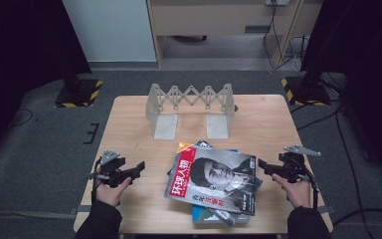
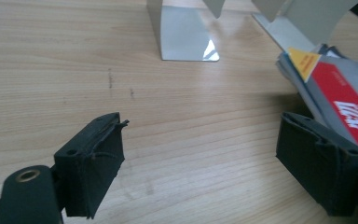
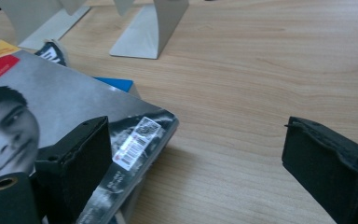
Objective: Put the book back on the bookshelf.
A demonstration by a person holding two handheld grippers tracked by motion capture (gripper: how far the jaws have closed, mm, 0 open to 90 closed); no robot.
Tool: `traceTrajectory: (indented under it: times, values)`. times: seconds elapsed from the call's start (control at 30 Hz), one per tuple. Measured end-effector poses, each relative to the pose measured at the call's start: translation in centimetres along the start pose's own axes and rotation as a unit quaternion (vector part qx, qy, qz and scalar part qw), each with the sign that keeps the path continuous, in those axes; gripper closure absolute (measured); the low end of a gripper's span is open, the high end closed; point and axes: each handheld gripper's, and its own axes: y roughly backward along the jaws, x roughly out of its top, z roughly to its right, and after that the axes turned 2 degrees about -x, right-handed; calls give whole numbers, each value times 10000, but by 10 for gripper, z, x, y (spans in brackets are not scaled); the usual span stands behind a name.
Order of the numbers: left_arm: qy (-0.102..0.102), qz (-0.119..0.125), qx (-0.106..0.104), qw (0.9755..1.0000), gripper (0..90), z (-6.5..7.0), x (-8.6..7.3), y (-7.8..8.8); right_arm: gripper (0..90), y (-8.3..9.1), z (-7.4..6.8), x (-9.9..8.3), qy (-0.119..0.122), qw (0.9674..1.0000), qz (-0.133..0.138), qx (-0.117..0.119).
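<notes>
Both grippers, left [image 1: 140, 167] and right [image 1: 261, 164], fingers apart, flank the magazine stack [image 1: 214, 181] (loosely piled): close in level, squeeze evenly.

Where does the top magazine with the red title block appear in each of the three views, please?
High view: the top magazine lies on the stack at the table's centre front, between the two grippers.
Left gripper view: its red title block shows at the right edge, beside the right-hand jaw.
Right gripper view: it covers the left side, its barcode corner by the left-hand jaw.
Shared landmark: the grey expanding book rack behind the stack.
</notes>
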Motion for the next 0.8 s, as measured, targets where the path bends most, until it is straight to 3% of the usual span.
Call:
traceTrajectory:
  times: [0.43,0.53,0.8]
  values:
    - [-249,-17,-567,9981,158,35,-2,0,78,11,-31,5,316,9990,132,283]
    - [-216,-59,-703,9973,173,42,-4,-1,80,12,-37,5,328,9988,148,332]
    - [-250,-223,-803,9962,191,55,-9,-4,83,9,-46,2,424,9981,89,429]
